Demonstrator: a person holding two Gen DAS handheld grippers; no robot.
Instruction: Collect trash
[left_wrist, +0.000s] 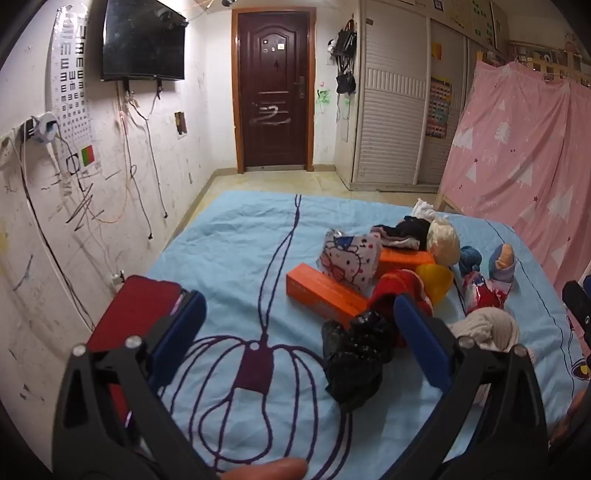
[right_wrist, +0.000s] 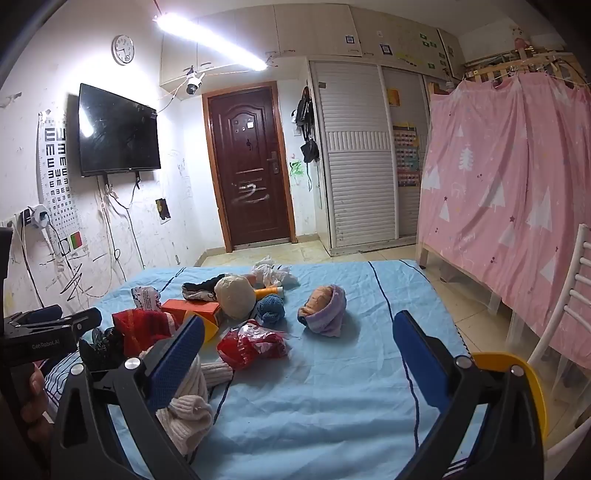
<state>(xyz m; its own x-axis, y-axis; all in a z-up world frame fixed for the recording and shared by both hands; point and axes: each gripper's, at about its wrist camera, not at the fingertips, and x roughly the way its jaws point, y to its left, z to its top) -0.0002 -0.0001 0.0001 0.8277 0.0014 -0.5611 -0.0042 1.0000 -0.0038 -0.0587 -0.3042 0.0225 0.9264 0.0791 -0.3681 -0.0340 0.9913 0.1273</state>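
Nearest the lens, a fingertip (left_wrist: 269, 469) is being shown at the bottom edge of the left wrist view. Both tongs are being held wide open, with nothing gripped. Between the blue pads of the left tongs (left_wrist: 295, 328), only the light blue sheet (left_wrist: 229, 236) is being framed on the left, while a crumpled black plastic bag (left_wrist: 354, 358) is lying just inside the right pad. Behind it, two orange boxes (left_wrist: 325, 295), a cartoon-print pouch (left_wrist: 349, 258), a red knitted item (left_wrist: 399, 288) and a yellow bowl (left_wrist: 436, 280) are being seen clustered on the bed. A red bin (left_wrist: 136, 314) is standing beside the bed at left. The right tongs (right_wrist: 299, 350) are being held over bare sheet; a cream knitted bundle (right_wrist: 188, 410) is lying under the left pad, a red wrapper (right_wrist: 251, 343) beyond, a purple cloth bundle (right_wrist: 325, 310) farther right.
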